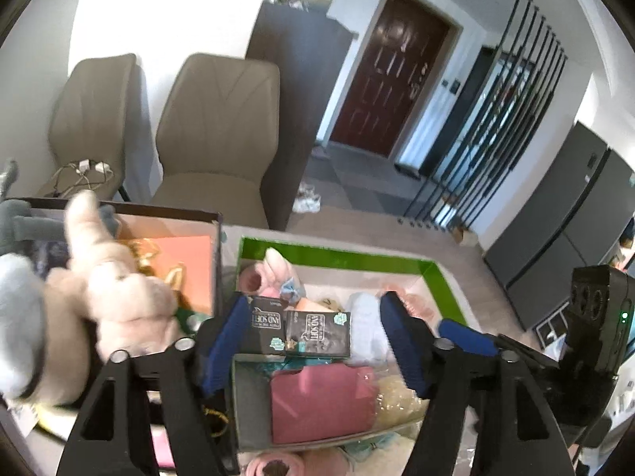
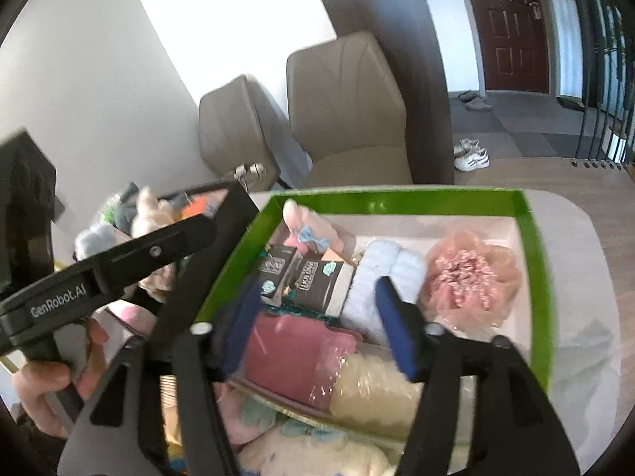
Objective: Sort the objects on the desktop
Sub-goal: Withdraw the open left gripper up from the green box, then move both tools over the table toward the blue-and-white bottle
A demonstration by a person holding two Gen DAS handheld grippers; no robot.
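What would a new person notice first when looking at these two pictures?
The green-rimmed box in the middle of both views stands out, packed with soft things: two black packets side by side, a pink frilly scrunchie at its right, and a dusty pink pouch at the near side. To its left, a dark box holds a beige plush toy. Both the left gripper and the right gripper hang open above the green-rimmed box.

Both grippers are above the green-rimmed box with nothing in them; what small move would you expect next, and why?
Probably the left gripper swings toward the beige plush toy beside the dark-rimmed box. Both it and the right gripper are open and empty, while the two black packets already lie inside the green-rimmed box.
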